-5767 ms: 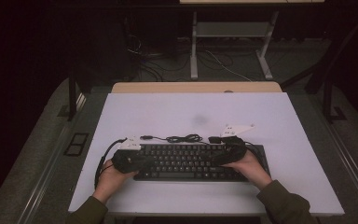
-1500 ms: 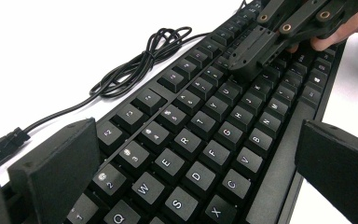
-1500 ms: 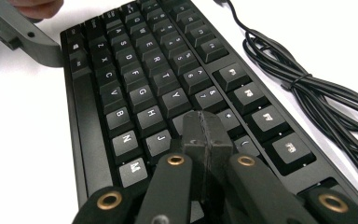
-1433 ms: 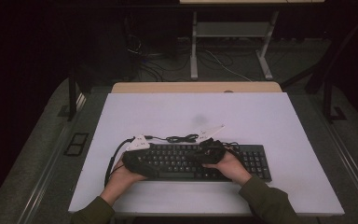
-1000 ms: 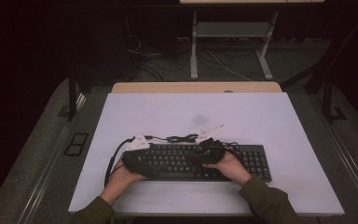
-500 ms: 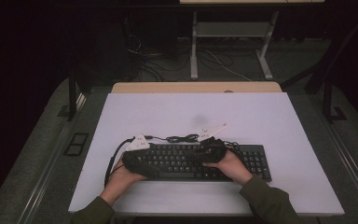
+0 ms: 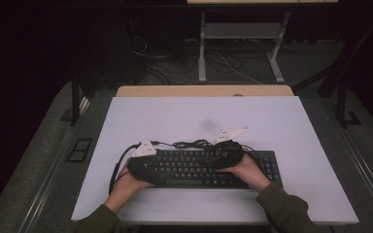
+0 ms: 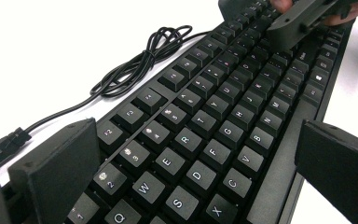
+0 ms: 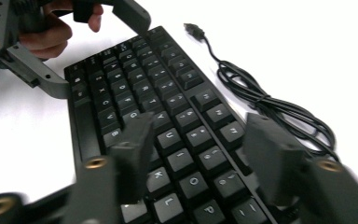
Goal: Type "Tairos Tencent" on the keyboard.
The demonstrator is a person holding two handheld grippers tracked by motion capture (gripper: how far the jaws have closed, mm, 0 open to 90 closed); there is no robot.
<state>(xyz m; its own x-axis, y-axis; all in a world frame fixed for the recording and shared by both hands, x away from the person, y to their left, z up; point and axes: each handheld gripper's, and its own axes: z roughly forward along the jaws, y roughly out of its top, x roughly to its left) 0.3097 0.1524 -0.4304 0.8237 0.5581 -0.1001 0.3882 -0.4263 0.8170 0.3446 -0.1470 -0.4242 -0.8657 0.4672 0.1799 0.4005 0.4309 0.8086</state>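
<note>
Keyboard [image 7: 201,167], black, flat on worktop [image 7: 281,126]. My right gripper [image 9: 193,154] jaws just opened wide, pressing nothing; left gripper [image 8: 191,154] jaws straddle the keyboard's width, grip uncertain.

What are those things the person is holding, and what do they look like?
Two handheld tongs. The left tongs and right tongs each end in two blocky black jaws on dark grey bodies with brass-coloured screws. A pale three-cornered plate tops each, and a black cable trails away. The sleeves are olive green.
</note>
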